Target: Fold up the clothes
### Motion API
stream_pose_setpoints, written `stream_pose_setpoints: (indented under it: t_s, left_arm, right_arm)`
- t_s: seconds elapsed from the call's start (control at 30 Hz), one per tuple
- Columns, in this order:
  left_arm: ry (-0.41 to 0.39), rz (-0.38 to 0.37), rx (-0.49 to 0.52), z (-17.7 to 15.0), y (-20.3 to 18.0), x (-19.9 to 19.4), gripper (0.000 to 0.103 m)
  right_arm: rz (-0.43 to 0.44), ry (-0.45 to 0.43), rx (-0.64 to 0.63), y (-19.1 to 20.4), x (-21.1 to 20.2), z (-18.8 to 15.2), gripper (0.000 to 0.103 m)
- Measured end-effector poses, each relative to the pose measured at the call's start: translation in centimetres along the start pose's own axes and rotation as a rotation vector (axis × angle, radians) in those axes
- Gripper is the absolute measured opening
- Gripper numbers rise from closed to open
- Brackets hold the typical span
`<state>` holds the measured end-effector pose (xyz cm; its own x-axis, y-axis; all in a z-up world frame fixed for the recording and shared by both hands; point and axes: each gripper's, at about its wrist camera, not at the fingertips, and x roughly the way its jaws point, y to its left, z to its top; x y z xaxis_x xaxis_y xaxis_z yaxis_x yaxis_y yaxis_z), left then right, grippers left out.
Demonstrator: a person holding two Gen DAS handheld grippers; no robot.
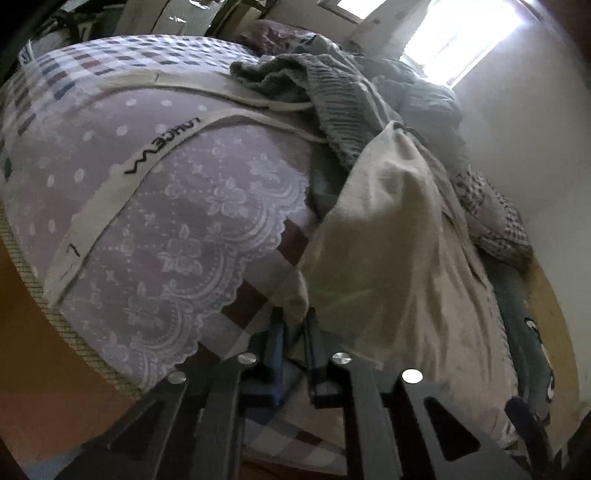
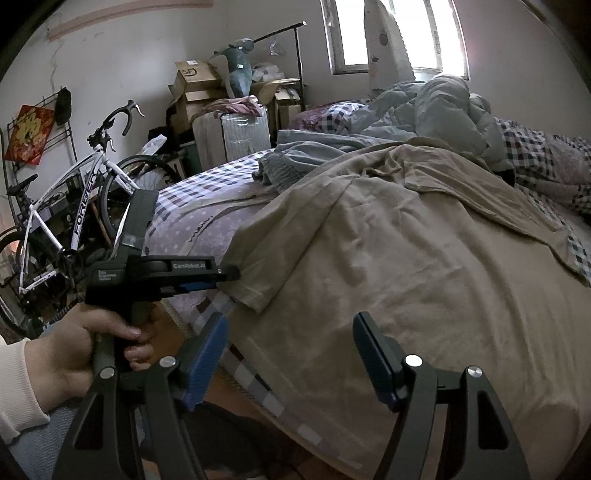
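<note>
The right gripper (image 2: 290, 354) hangs over the near edge of the bed (image 2: 192, 199), jaws wide, nothing between the blue pads (image 2: 205, 360). The beige shirt (image 2: 388, 266) lies spread flat across the bed beneath and ahead of it, hem toward 6 o'clock, collar toward 12 o'clock.

At 9 o'clock in the right wrist view, the left gripper (image 2: 232, 274) is held in the person's hand (image 2: 92, 343); its tip touches the shirt's short sleeve (image 2: 258, 291) at the bed's near left edge.

In the left wrist view, the left gripper (image 1: 293, 321) has its jaws narrow, closed on a fold of the beige shirt (image 1: 399, 258), which rises from the jaws toward 1 o'clock. At 10 o'clock of that view lies a lilac dotted bedcover (image 1: 155, 206), crossed by a cream strap (image 1: 122, 184) bearing dark lettering.

Beyond the shirt collar, a grey knitted garment (image 2: 295, 162) is bunched at 11 o'clock, and a pale blue quilt (image 2: 436, 110) is heaped at 1 o'clock below the window (image 2: 391, 33).

Off the bed at 9 o'clock stands a white bicycle (image 2: 77, 206); behind it, cardboard boxes (image 2: 199, 88) are stacked against the wall.
</note>
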<state>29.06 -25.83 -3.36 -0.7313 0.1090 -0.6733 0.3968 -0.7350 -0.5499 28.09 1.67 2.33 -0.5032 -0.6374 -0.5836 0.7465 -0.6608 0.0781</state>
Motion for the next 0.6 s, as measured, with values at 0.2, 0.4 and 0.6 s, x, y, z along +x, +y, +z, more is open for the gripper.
stream_pose_setpoints:
  t_s: [0.2, 0.4, 0.6]
  left_arm:
    - [-0.034, -0.202, -0.040, 0.4, -0.4, -3.3, 0.006]
    - [-0.024, -0.354, -0.029, 1.2, -1.5, -4.9, 0.005]
    - [0.006, -0.431, -0.053, 2.3, -1.7, -4.7, 0.005]
  right_arm:
    - [-0.036, -0.021, -0.120, 2.2, 0.3, 0.1, 0.074]
    - [-0.074, -0.059, -0.293, 5.8, 1.1, 0.2, 0.074]
    - [-0.168, -0.164, -0.515, 10.0, 3.5, -0.2, 0.074]
